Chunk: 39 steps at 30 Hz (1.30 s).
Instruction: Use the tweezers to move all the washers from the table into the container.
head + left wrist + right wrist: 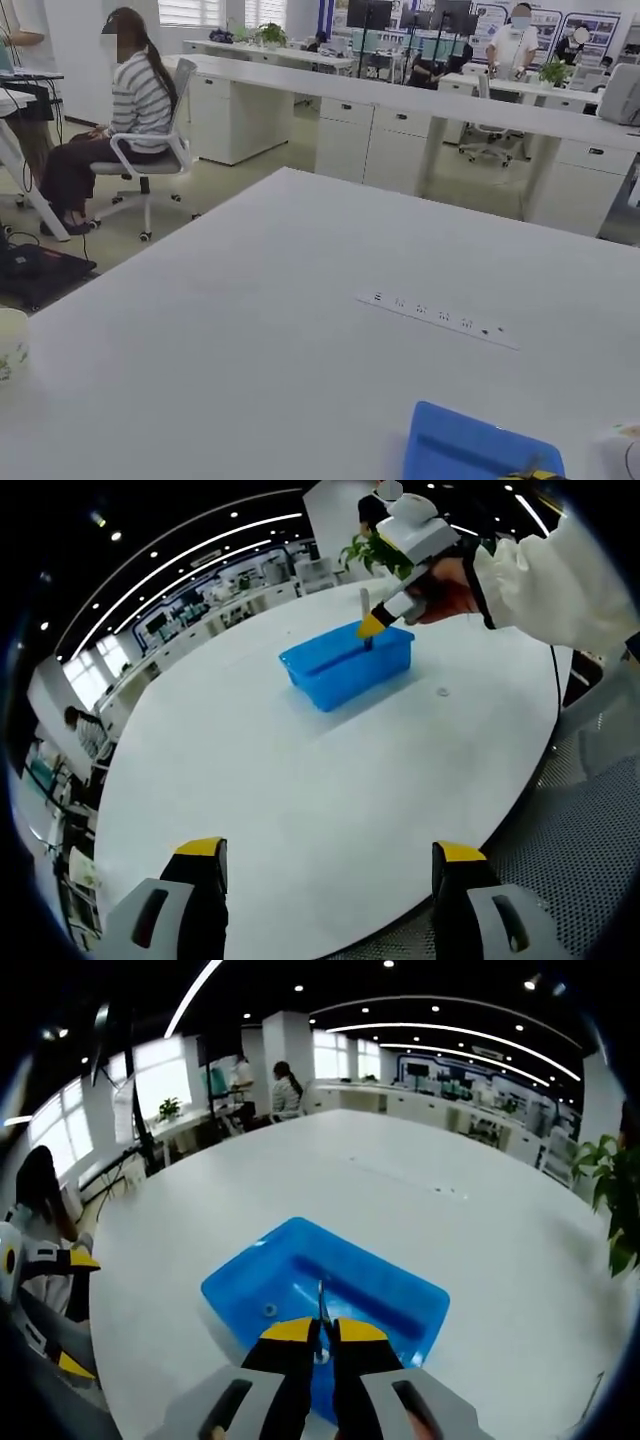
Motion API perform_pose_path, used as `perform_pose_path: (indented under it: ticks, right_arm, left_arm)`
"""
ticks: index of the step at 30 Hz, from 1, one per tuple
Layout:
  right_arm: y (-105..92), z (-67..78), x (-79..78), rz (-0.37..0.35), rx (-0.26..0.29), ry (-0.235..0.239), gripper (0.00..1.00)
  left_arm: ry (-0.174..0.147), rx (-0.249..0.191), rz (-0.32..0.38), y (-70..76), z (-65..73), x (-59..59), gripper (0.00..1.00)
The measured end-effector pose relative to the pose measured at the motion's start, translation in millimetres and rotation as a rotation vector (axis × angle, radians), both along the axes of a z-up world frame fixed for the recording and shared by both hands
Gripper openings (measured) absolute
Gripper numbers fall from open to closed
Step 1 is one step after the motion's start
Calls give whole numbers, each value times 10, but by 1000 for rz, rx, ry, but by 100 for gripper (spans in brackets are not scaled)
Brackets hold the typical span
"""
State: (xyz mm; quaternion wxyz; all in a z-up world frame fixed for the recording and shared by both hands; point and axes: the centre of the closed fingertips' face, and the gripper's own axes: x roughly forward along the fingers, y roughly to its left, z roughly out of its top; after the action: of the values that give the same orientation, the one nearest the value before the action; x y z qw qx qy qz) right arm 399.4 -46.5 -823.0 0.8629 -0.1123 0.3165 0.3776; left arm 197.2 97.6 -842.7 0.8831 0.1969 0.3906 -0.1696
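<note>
Main worry from here imo: the loose washer (443, 691) lies flat on the bare white counter (300, 800). In the left gripper view it's at about 4 o'clock from the blue container (345, 662) and not far from the counter's rim. A flat ring on a slick top like that tends to skate or flick when thin tips push on it, so it could get nudged over the rim instead of picked up.

Second thing: the tweezers (320, 1305) are just pinched between the jaws of the right tool (320, 1332), which are closed tight on them. Any side load at the tips could twist them in that grip. Can't tell whether the tips carry a washer right now, too small.

Also, the head view looks way out across the room with the container down at 5 o'clock of the picture. My guess is that won't help aiming.

Pose: a hand (445, 585) in a white sleeve (540, 570) holds the right tool above the container's 1 o'clock side, tilted down so the tweezers point into it. A dropped washer (269, 1310) sits inside already, at 9 o'clock from the tips. The left tool (330, 872) hangs low at 6 o'clock with its jaws wide apart, gripping nothing, aimed across the counter at the container
</note>
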Motion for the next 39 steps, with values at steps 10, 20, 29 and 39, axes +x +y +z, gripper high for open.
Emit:
perform_pose_path:
  ticks: [10,20,29,39]
  right_arm:
    - [14,246,-46,-8,34,-48,3]
    - [-112,541,-209,-37,91,-90,2]
    - [-247,707,-380,-74,121,-123,2]
    - [-357,680,-640,-122,142,-118,3]
  left_arm:
    - [-3,-1,-6,-12,5,2,86]
    - [-31,-21,-9,-37,58,17,87]
    - [-48,-18,-22,-55,92,19,86]
    - [-58,-37,-14,-51,126,36,86]
